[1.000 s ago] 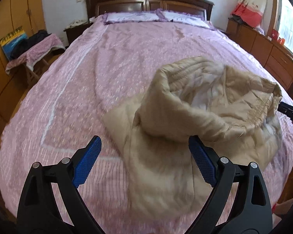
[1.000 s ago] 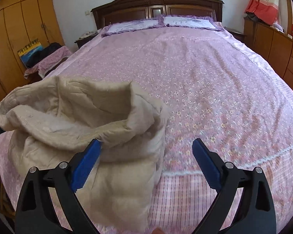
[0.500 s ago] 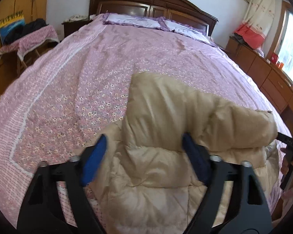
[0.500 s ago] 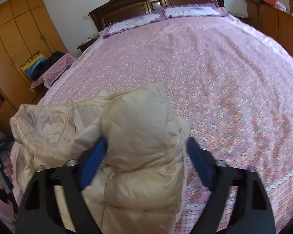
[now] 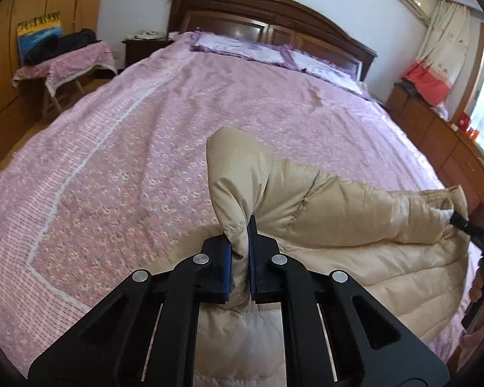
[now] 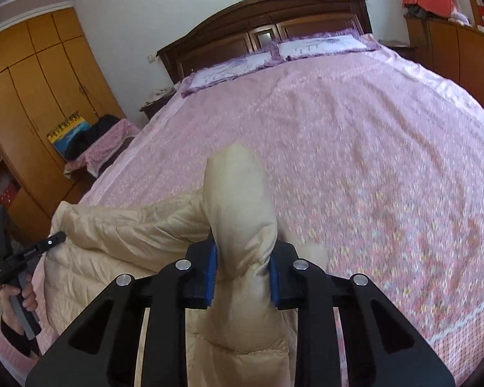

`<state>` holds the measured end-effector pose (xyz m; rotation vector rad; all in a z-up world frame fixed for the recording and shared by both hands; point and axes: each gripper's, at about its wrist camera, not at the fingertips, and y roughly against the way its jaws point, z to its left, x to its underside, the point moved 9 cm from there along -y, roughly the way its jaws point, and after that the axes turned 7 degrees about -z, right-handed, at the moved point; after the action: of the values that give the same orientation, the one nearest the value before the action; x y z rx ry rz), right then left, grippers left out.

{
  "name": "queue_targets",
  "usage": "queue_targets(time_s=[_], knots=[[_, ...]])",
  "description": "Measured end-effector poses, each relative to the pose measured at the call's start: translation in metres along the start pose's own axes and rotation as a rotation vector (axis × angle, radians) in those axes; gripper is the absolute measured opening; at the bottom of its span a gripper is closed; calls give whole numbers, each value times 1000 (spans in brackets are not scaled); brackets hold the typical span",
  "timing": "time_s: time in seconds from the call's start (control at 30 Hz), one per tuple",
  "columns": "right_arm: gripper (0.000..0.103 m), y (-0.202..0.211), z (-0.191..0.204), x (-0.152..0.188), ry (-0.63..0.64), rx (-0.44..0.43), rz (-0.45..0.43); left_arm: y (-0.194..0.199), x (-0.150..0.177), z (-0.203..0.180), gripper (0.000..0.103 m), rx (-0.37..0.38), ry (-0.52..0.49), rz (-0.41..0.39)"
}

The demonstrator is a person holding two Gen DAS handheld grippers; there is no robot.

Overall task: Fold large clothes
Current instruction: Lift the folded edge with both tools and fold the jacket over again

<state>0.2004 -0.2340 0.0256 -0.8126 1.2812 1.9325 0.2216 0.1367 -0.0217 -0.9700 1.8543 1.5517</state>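
A beige quilted puffer jacket (image 5: 332, 213) lies at the near end of a bed with a pink flowered cover (image 5: 145, 148). My left gripper (image 5: 239, 259) is shut on a bunched fold at the jacket's left end. My right gripper (image 6: 242, 274) is shut on a thick fold at the jacket's (image 6: 129, 229) right end. The jacket stretches between the two grippers. In the left wrist view the right gripper (image 5: 474, 229) shows at the jacket's far right end. In the right wrist view the left gripper (image 6: 29, 253) shows at the far left end.
The bed cover (image 6: 355, 135) runs back to two pillows (image 5: 274, 53) and a dark wooden headboard (image 5: 267, 13). A cloth-covered stool (image 5: 64, 67) and wooden wardrobes (image 6: 42, 96) stand left of the bed. A wooden dresser (image 5: 451, 142) stands to the right.
Both grippers were open a second ago, moved in over the jacket, and have now shut on its two ends. The jacket went from a loose heap to a stretched shape.
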Motion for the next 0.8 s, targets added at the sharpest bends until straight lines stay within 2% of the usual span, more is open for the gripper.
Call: queue_targets(time_s=[0.13,0.37,0.57,0.8], knots=[[26,-26,2,-6,12,55,39,-26,7,15,9,-43,32,57],[26,-78,-19,14,26,192,147,-68,21,24,14,-126,13,114],[34,-116,-40,33,16,252,228,-95,31,33,22,-134,44,163],[43,-136,-49,44,13,270,245,-106,39,38,28,-135,72,180]])
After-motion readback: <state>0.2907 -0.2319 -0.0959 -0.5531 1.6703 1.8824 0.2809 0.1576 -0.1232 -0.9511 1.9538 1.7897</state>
